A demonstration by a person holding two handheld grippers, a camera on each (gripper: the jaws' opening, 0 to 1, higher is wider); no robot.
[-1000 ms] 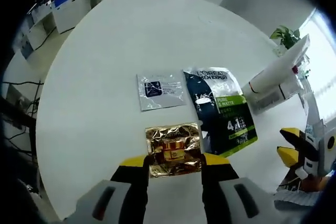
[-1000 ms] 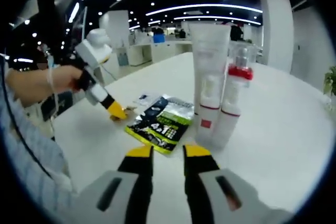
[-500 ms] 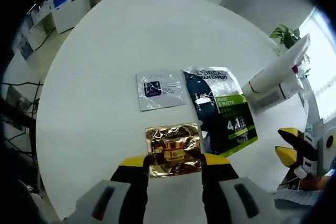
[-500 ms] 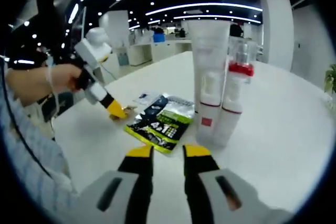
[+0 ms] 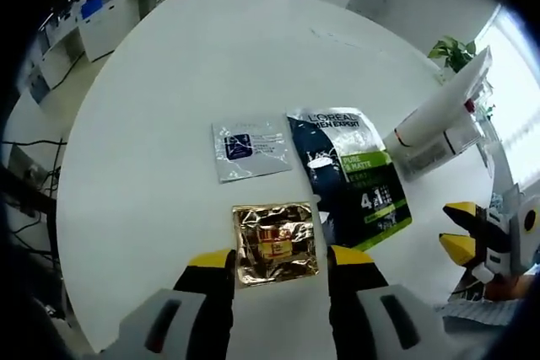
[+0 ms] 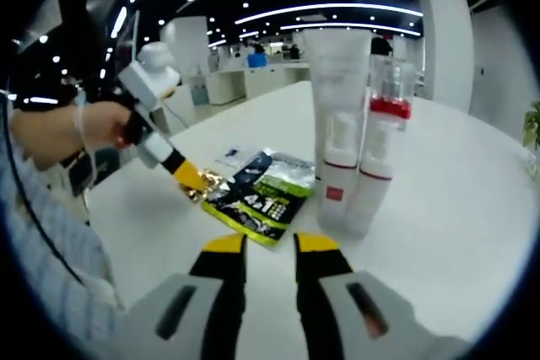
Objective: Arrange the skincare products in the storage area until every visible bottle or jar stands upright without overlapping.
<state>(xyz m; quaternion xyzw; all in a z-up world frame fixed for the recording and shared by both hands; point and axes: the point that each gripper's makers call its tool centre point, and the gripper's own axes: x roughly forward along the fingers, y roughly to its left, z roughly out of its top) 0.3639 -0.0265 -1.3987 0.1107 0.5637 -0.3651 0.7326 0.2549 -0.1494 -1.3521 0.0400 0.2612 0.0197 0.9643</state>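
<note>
- In the left gripper view, the left gripper [image 5: 277, 260] hangs over a white round tabletop [image 5: 169, 82], its yellow-tipped fingers [image 5: 211, 260] spread to either side of a gold sachet [image 5: 274, 242] lying flat; whether they touch it cannot be told.
- Beyond the gold sachet lies a silver sachet [image 5: 251, 147], and just to its right a dark sachet [image 5: 353, 179] with a green band, both flat on the tabletop.
- A white tube [image 5: 439, 107] and a red-collared bottle [image 5: 447, 142] stand together near the dark sachet's far right side.
- In the right gripper view, the tube [image 6: 336, 124] stands upright on its cap with the bottle [image 6: 378, 153] just beside it, also upright, on the right.
- The right gripper [image 6: 261, 246] hovers low over the tabletop in front of them, fingers [image 6: 224, 246] a little apart with nothing between.
- A hand [image 6: 97, 128] holds the left gripper at the left of this view.
</note>
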